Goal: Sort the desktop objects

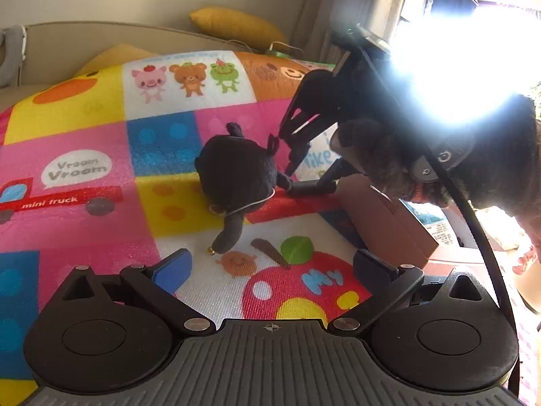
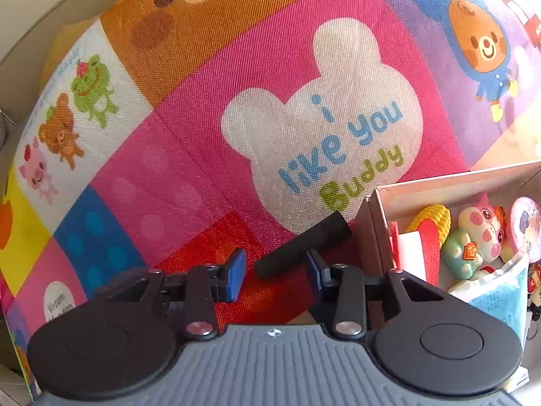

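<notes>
A: Where's the black cylinder (image 2: 302,245)?

B: Lying flat on the patterned mat (image 2: 209,108), just beside the cardboard box (image 2: 372,223) of small toys. Its long axis runs diagonally, near end between the right gripper (image 2: 275,267) pads, far end toward the box corner.

A: Gripped?

B: Not visibly. The jaws stand partly apart around the near end; one pad may touch it, the other looks clear.

A: And the left gripper (image 1: 270,270)?

B: Open, empty, farther off, with the black plush toy (image 1: 236,176) ahead of it. The right hand is nearer.
</notes>
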`<state>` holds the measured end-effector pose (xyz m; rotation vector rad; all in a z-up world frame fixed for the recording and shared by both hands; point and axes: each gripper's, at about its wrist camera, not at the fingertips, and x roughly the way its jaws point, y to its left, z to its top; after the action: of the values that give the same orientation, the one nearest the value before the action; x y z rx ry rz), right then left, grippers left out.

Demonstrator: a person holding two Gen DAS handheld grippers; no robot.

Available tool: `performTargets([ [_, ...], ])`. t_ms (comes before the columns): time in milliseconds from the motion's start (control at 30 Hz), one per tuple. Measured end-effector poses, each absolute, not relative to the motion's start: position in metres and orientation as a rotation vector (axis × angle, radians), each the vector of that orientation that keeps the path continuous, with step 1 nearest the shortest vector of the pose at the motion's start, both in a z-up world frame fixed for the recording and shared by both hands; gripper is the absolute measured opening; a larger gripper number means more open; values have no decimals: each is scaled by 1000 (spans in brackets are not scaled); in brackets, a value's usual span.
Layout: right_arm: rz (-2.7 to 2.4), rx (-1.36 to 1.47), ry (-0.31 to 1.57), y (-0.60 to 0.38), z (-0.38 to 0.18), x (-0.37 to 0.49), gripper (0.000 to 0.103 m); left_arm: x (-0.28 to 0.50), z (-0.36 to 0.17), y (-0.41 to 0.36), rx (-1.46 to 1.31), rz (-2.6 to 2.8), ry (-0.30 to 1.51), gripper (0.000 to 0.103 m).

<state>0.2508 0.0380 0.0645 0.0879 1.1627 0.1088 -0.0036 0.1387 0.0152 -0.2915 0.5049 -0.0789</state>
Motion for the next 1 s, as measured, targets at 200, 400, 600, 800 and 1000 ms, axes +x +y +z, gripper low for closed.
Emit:
performTargets([
  [200,80,-67,1156,65,47,242,30,-6,15,140,-312,-87,494,103],
  [400,197,-69,1106,57,69,209,19,-7,15,144,-339,-87,496,103],
  [600,413,-41,1033,9,131,126,3,-8,15,145,-342,-92,487,103],
  [800,575,-86,900,-67,158,39,1,-10,18,129,-251,-73,500,103],
  [1000,469,-137,762,-143,130,8,10,-24,22,86,-83,-159,544,103],
])
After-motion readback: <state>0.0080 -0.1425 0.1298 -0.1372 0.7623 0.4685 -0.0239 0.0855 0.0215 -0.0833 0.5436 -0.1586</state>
